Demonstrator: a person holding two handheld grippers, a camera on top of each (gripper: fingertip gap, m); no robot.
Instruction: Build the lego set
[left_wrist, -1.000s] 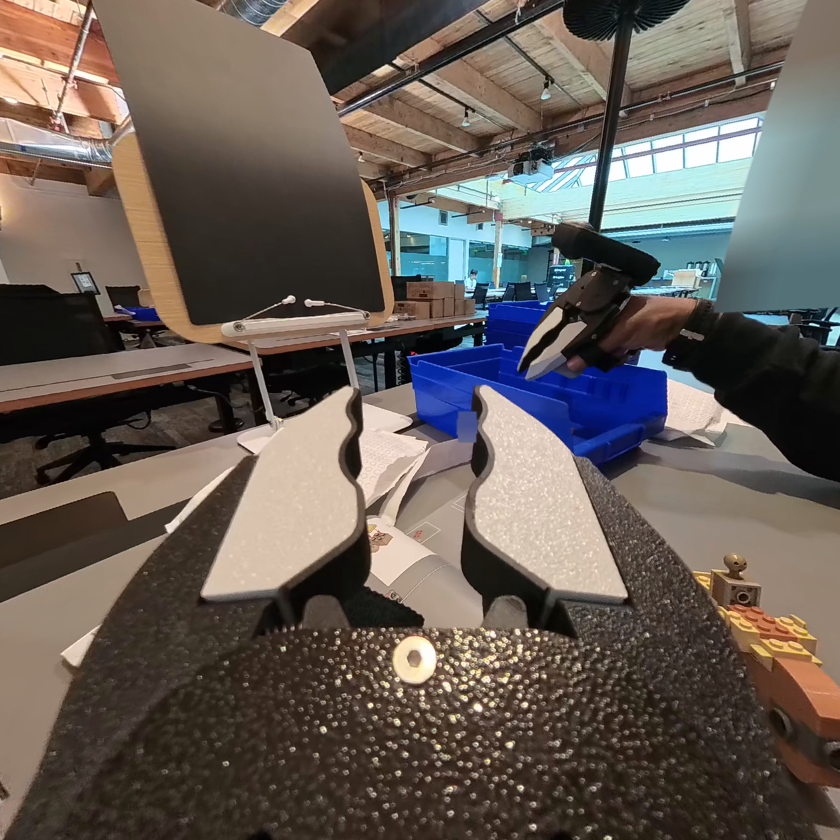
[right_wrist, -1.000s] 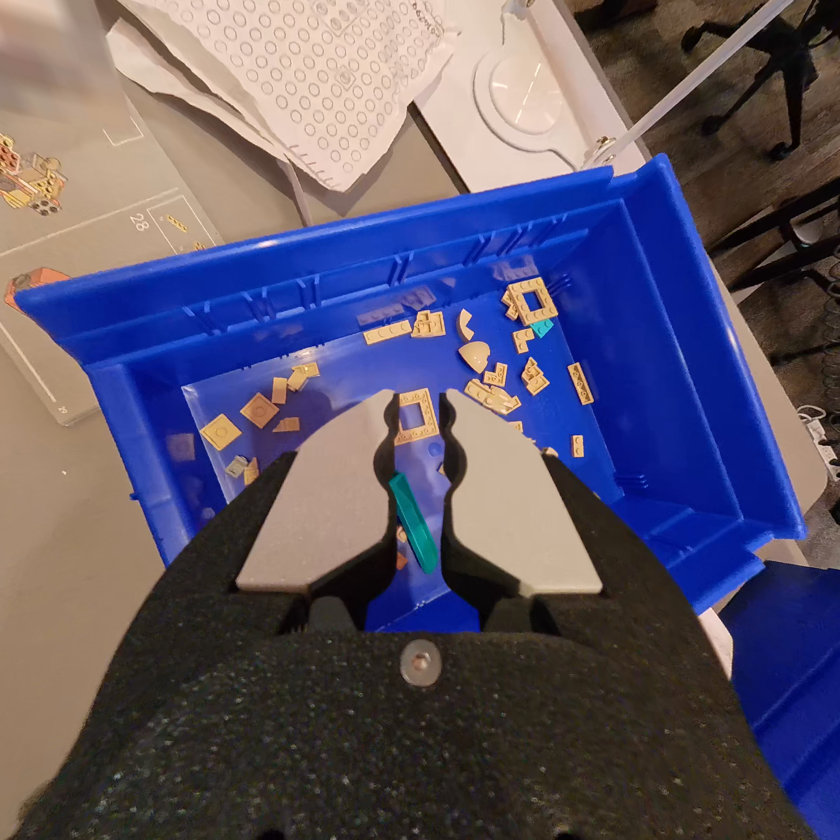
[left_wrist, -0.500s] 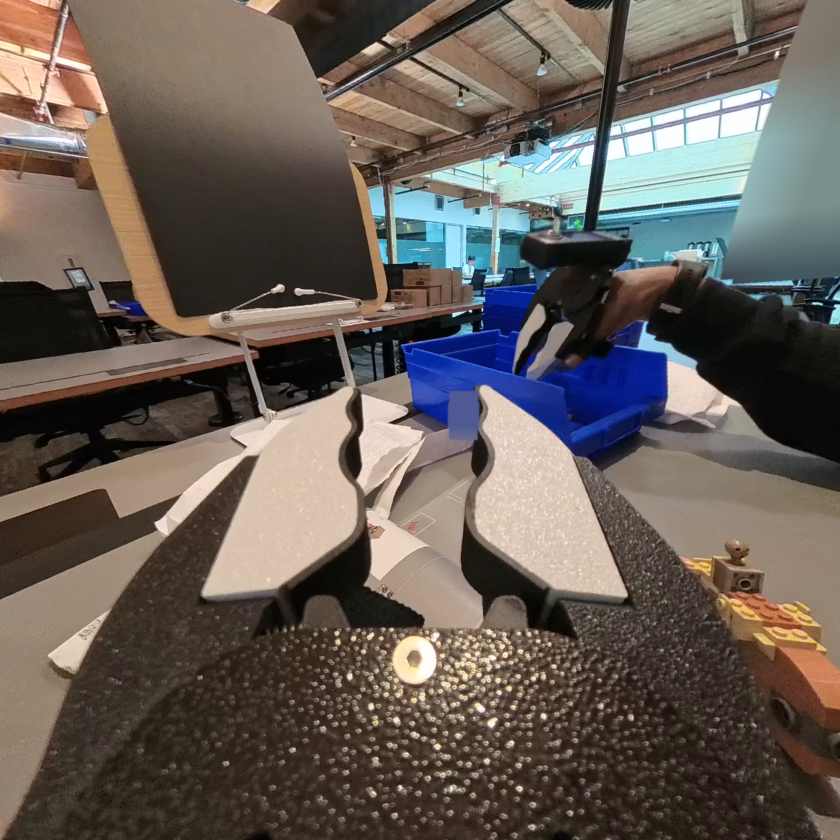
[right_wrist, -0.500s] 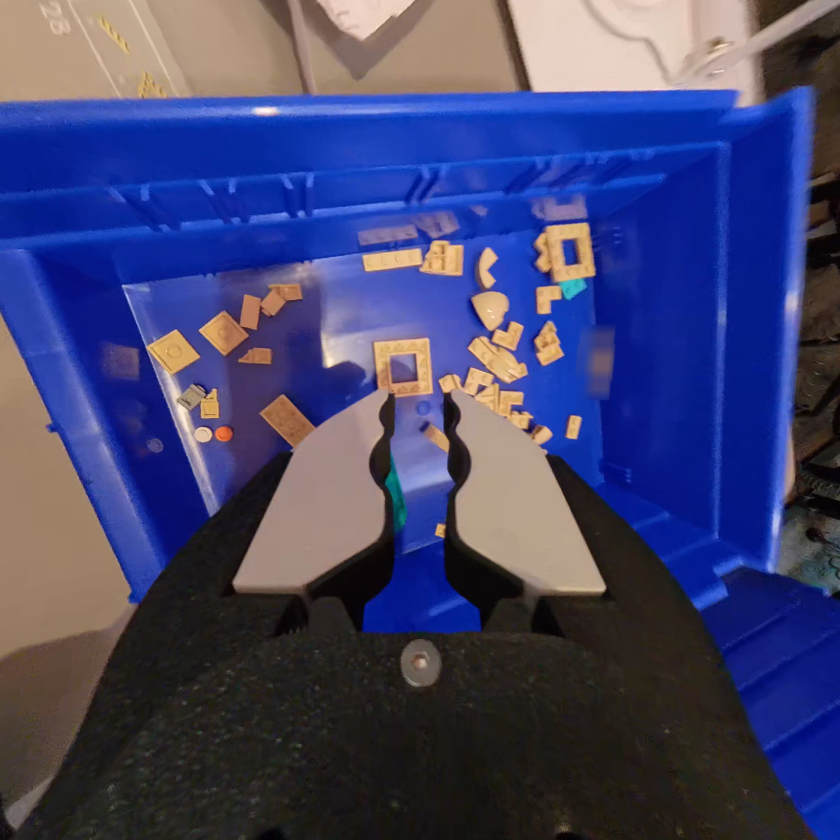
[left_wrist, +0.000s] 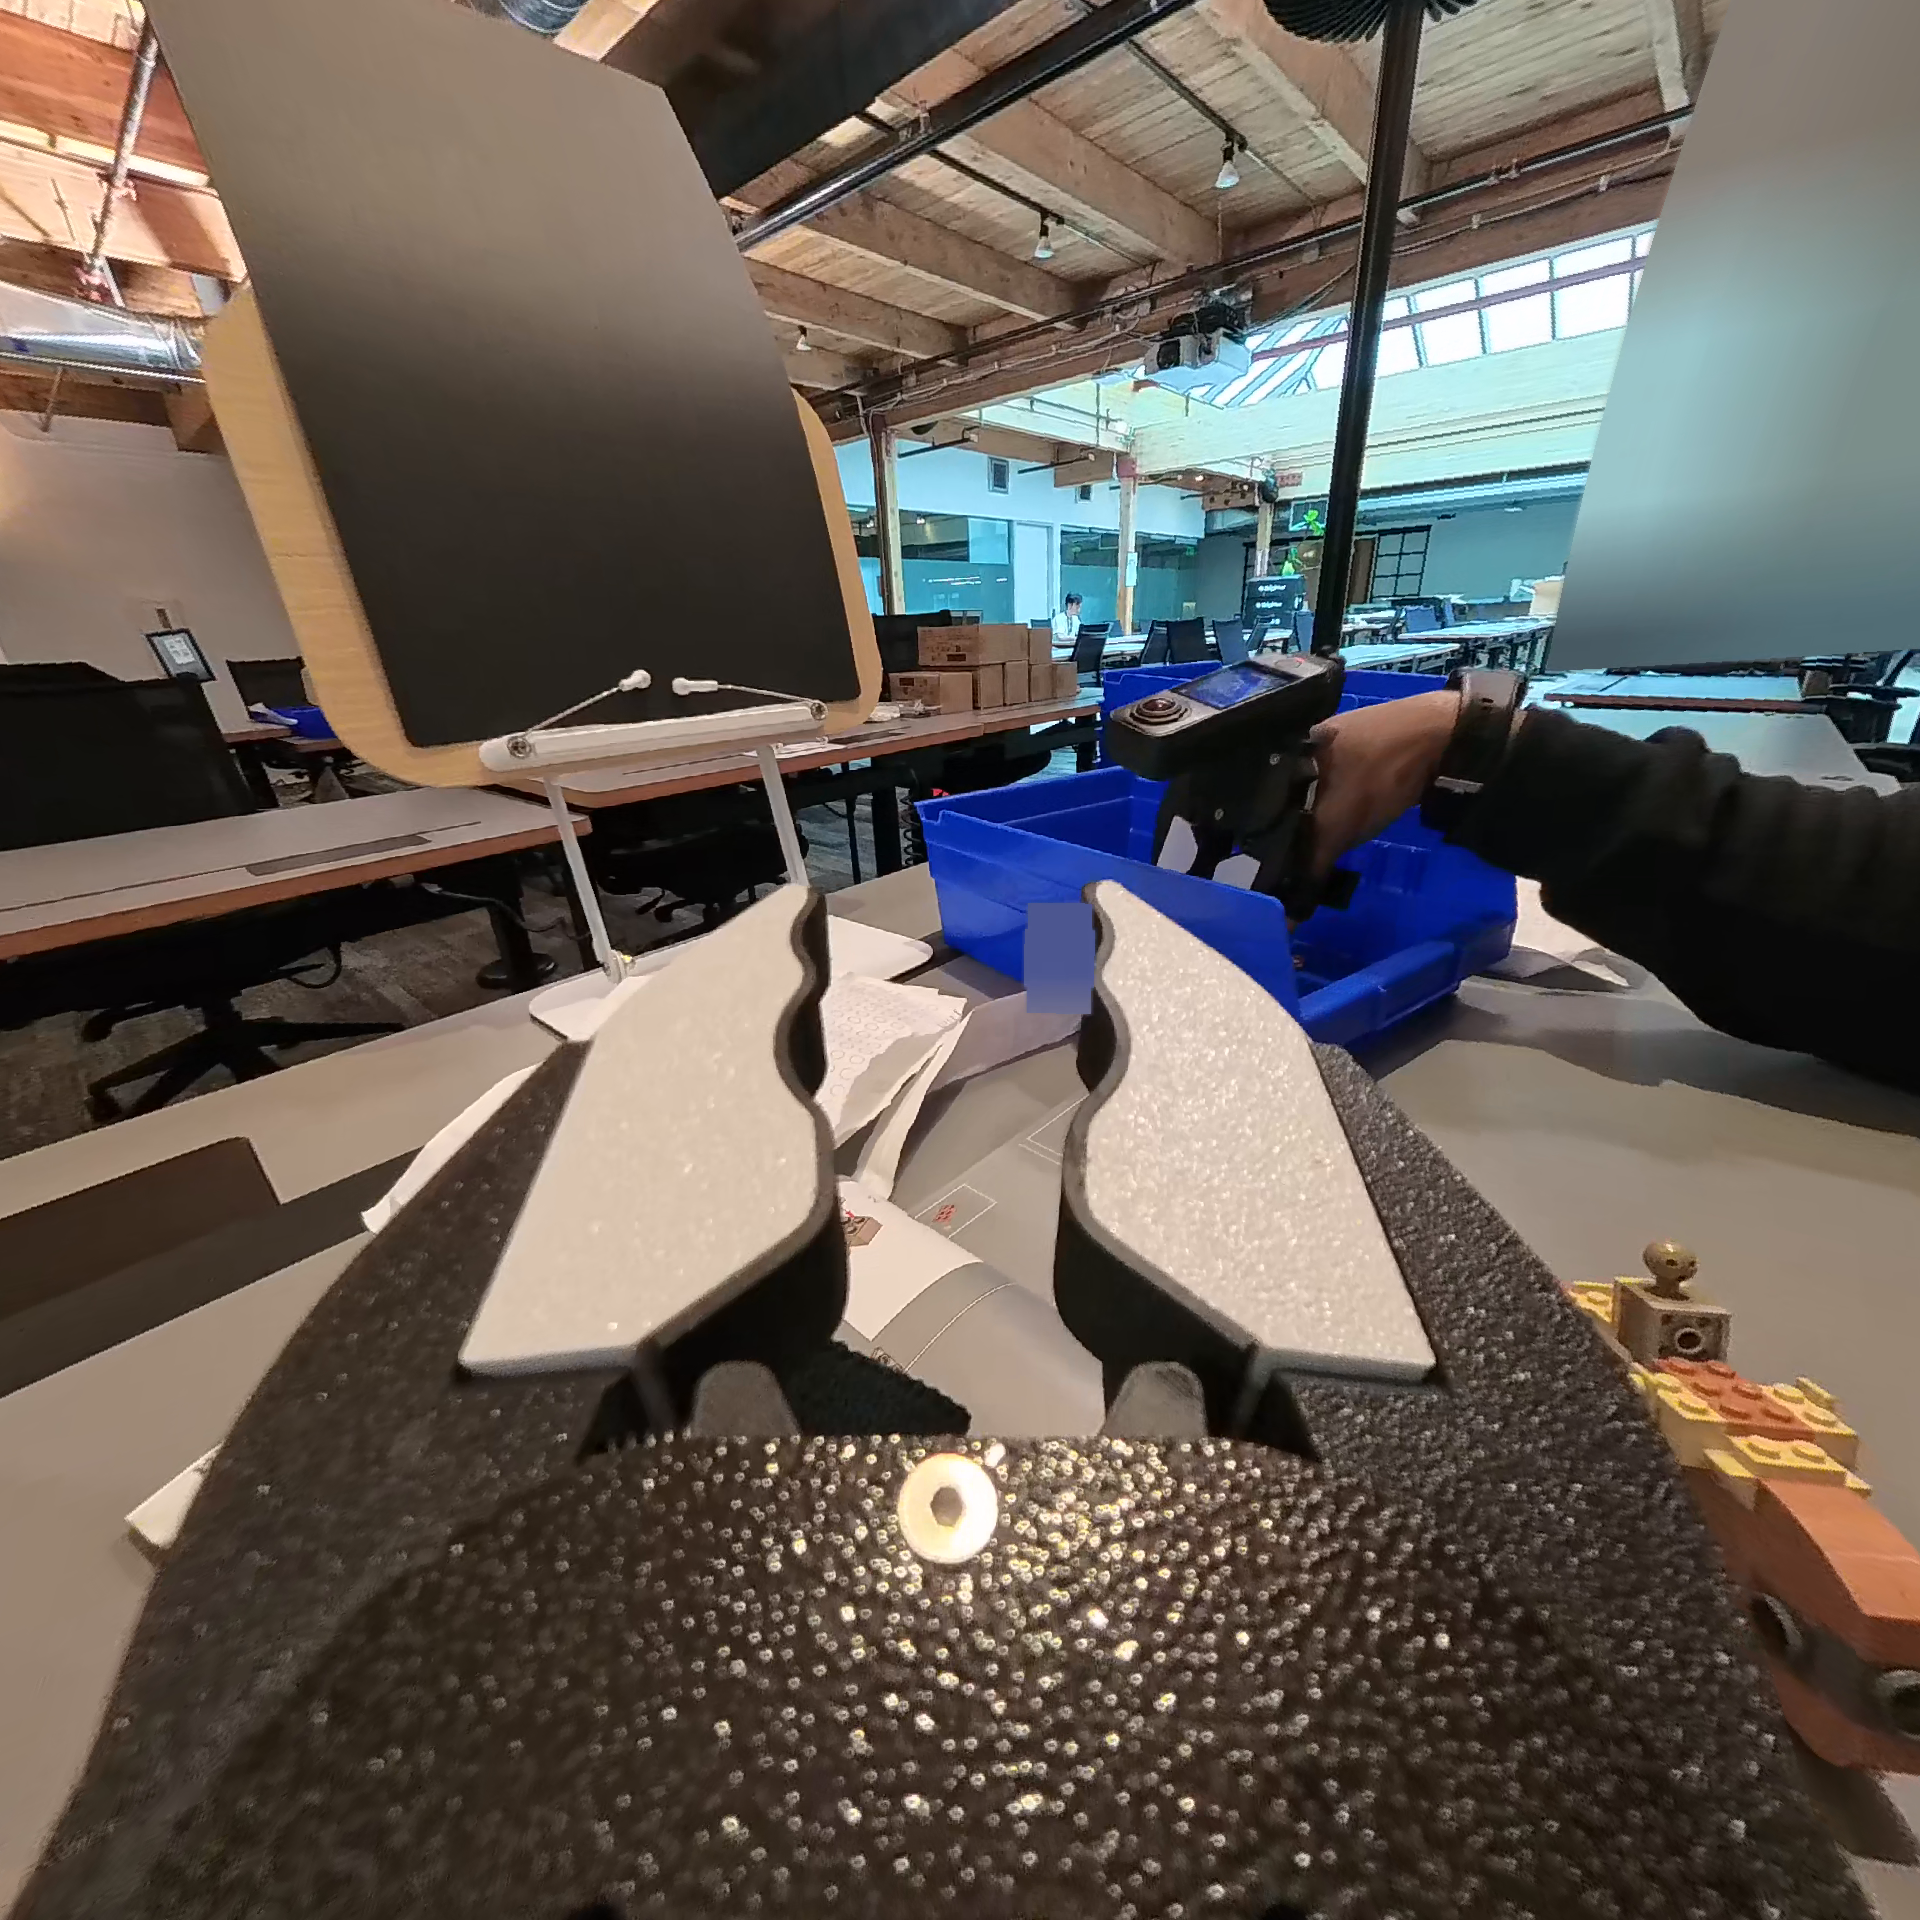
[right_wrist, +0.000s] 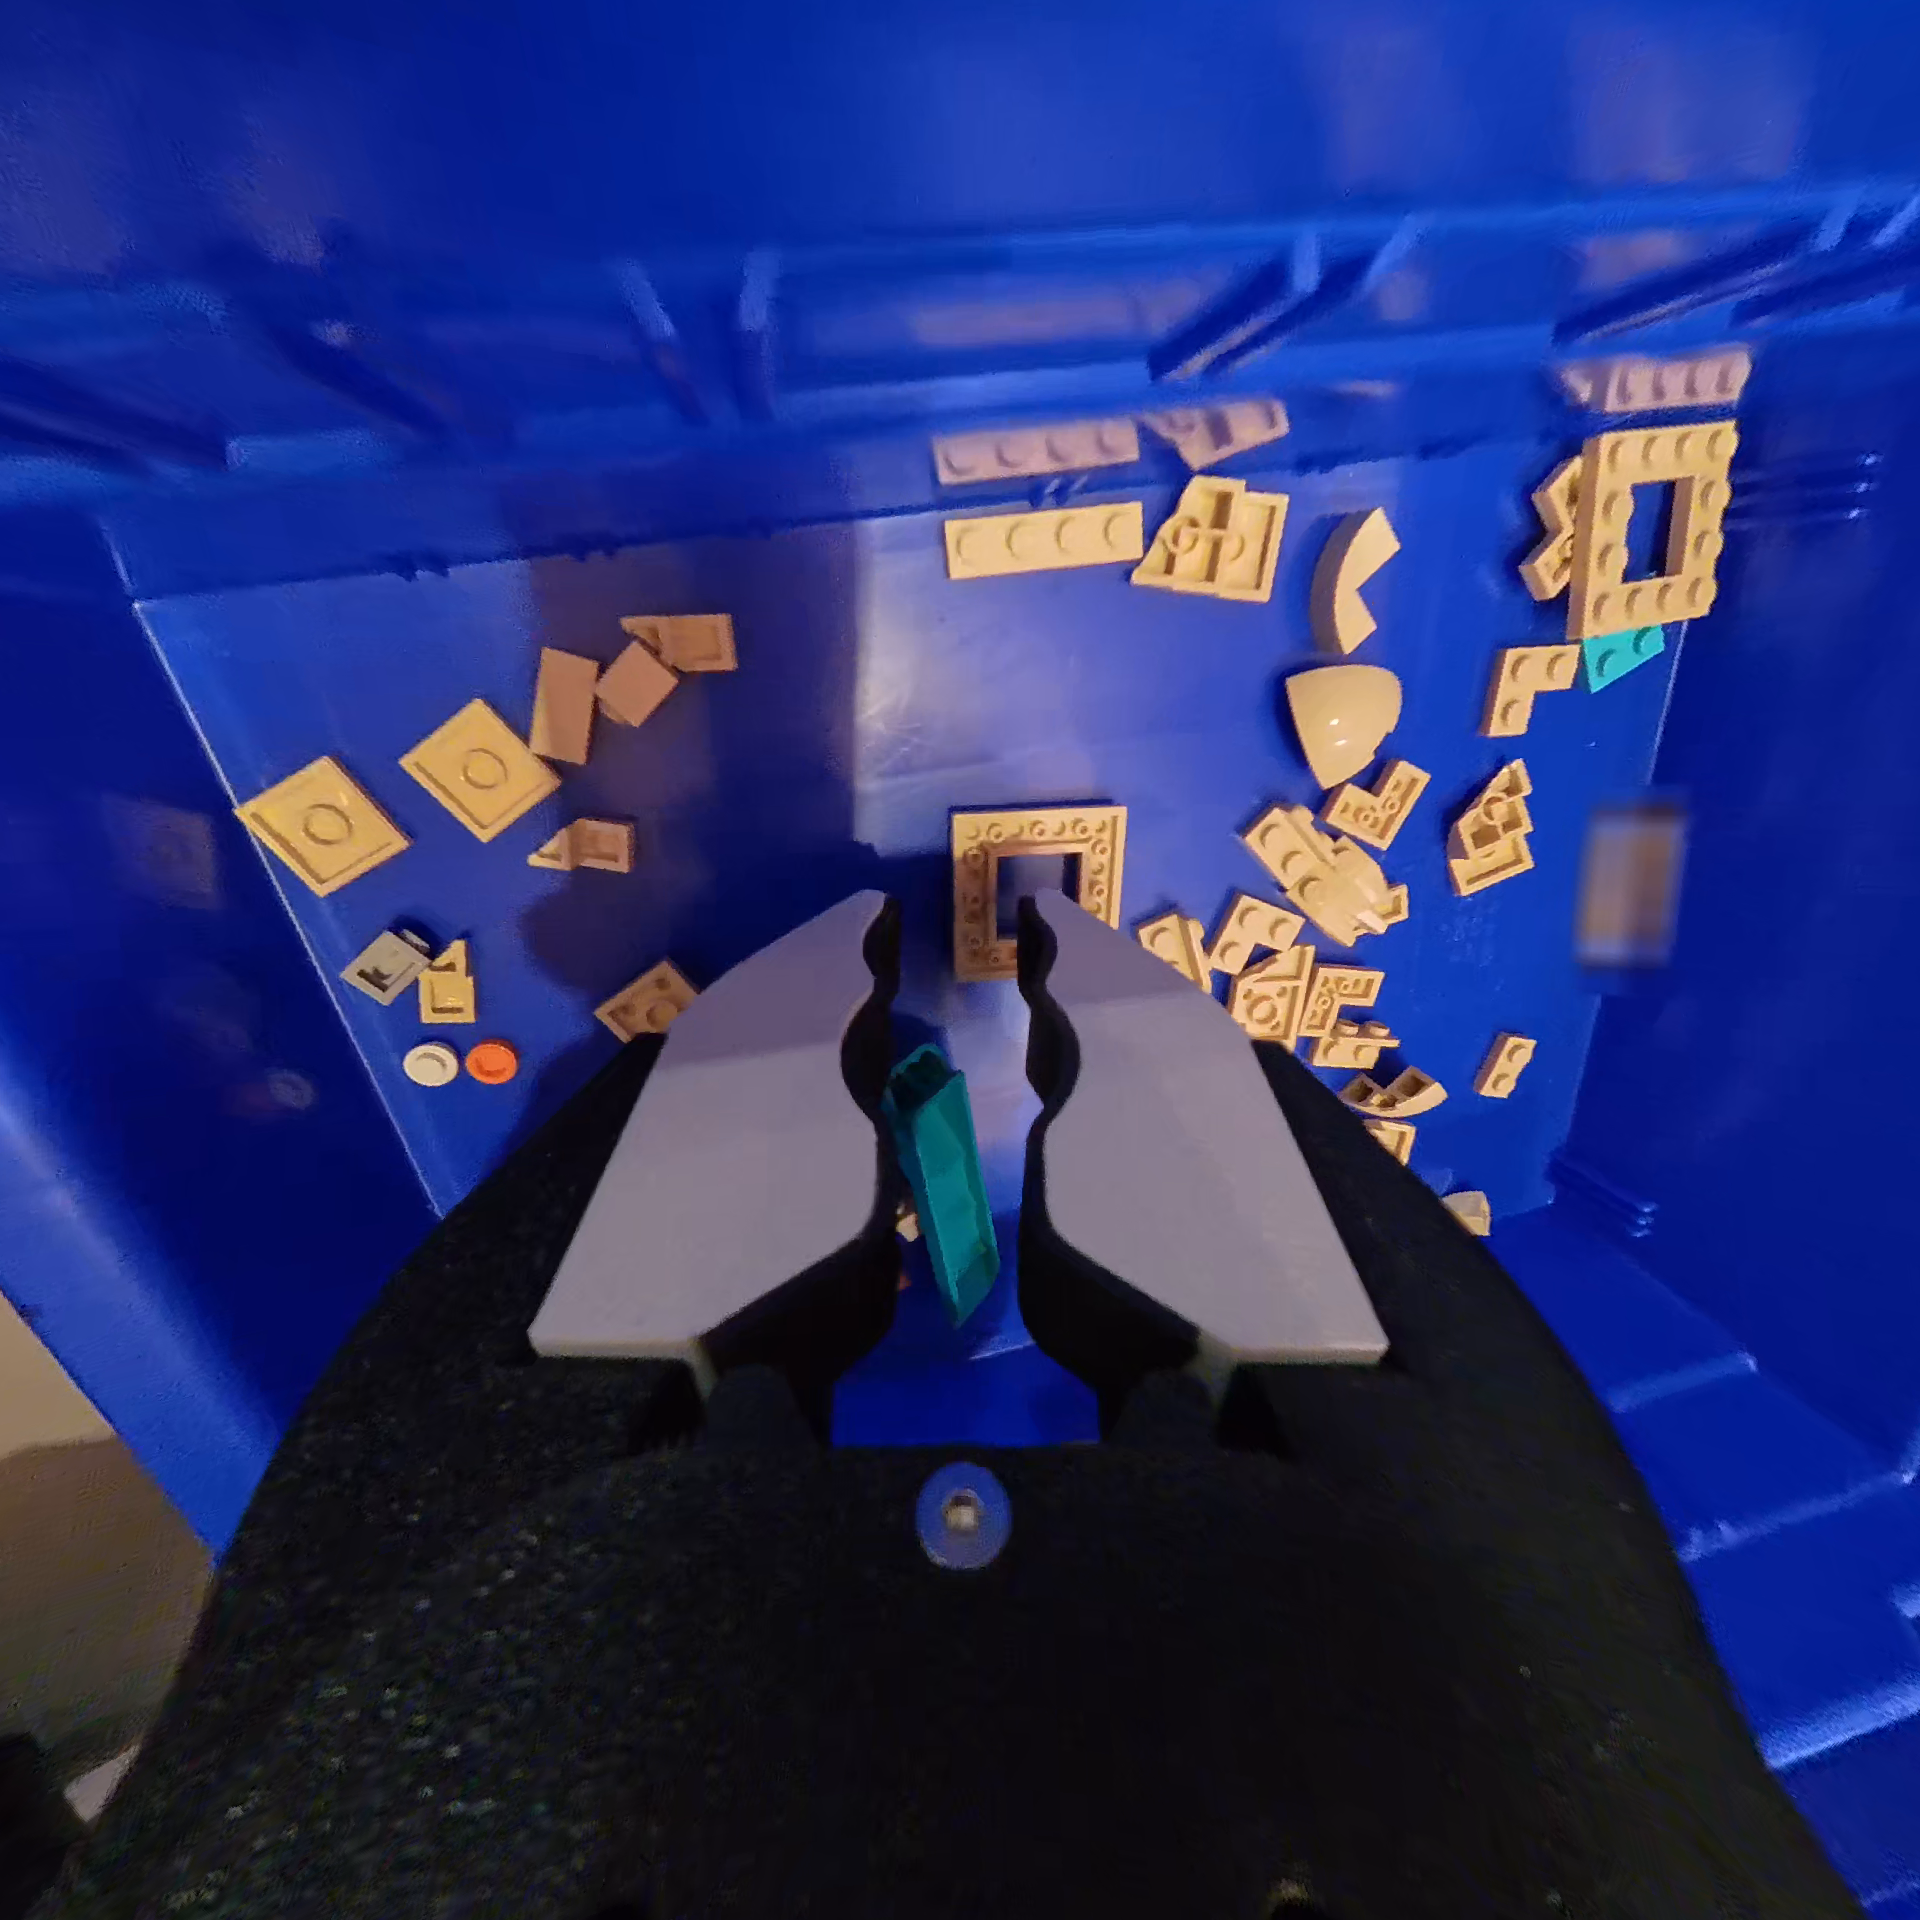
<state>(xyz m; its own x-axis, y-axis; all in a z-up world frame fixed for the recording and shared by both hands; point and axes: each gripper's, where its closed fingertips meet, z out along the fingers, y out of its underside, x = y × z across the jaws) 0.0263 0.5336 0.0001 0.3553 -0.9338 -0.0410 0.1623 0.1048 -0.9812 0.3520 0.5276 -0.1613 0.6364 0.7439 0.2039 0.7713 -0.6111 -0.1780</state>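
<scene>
Tan square frame plate (right_wrist: 1037, 891) lies flat on the floor of the blue bin (right_wrist: 623, 312), right at the tips of the right tongs (right_wrist: 954, 914), which are lowered into the bin with a narrow gap between the fingers and nothing pinched at the tips. A teal piece (right_wrist: 940, 1179) sits further back between them; whether it is held or only lying below is hard to tell. The step looks like picking a part from the loose tan plates (right_wrist: 1299, 904); next the tips would need to straddle one edge of the frame and close without nudging its neighbours. The half-built model (left_wrist: 1766, 1455) waits on the desk (left_wrist: 1558, 1164) at the right of the left tongs (left_wrist: 956, 914), which hang wide apart and empty above the instruction booklet (left_wrist: 935, 1278). That model is cut off by the picture edge, the bin's walls are blurred, and the right tongs' tips are hidden behind the bin wall in the left view
</scene>
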